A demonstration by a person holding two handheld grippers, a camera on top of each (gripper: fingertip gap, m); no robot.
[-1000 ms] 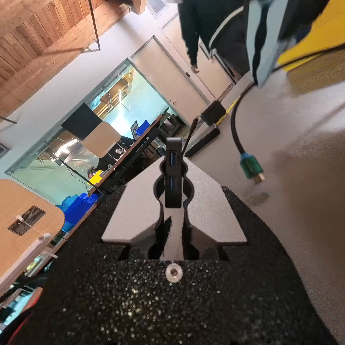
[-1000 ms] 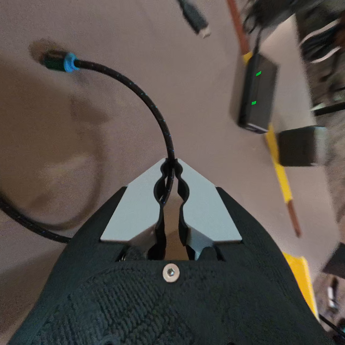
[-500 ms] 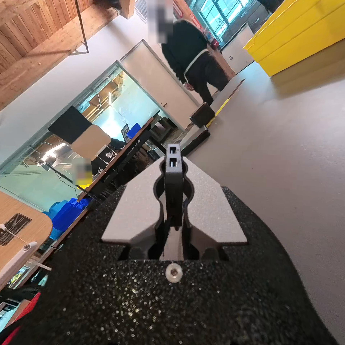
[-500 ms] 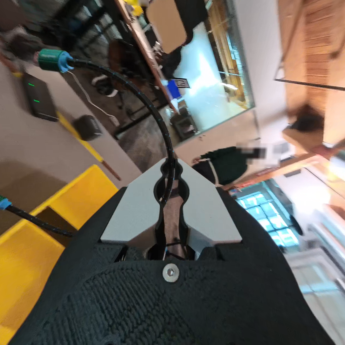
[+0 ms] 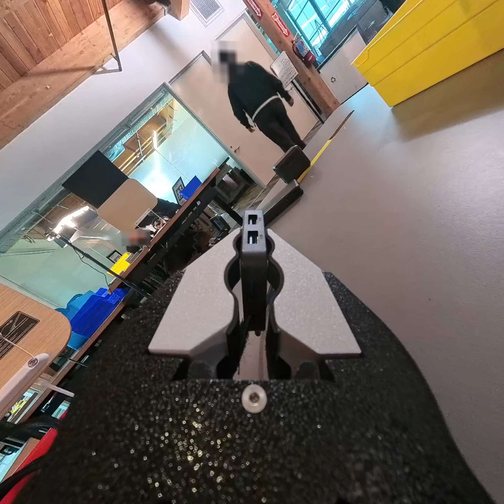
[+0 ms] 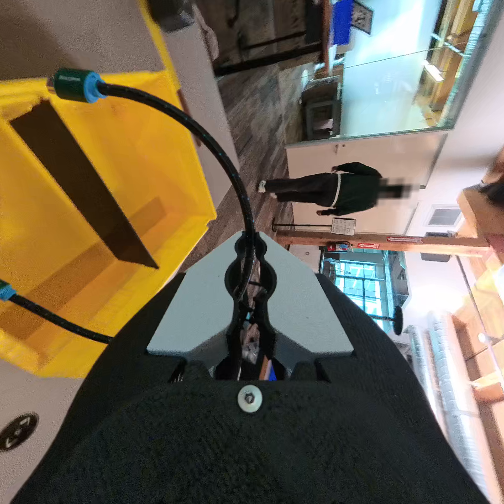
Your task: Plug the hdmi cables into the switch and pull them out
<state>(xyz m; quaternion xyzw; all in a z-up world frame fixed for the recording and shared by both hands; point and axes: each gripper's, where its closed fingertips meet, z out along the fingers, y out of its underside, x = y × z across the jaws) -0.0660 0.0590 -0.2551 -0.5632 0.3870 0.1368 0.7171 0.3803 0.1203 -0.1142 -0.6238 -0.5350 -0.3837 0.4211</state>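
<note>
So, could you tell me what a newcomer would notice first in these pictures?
Probably the black switch clamped upright in the left gripper, two empty ports facing out. Next, the black braided cable arcing from the right gripper to its green plug before a yellow bin.

Office workspace: glass-walled room (image 5: 163, 152), desks (image 5: 174, 218), yellow bins (image 5: 436, 46).

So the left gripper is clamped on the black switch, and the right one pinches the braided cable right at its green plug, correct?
Not quite. The right wrist view shows the right gripper pinching the braided cable well back from its green plug, which arcs free. The left gripper does clamp the black switch.
</note>
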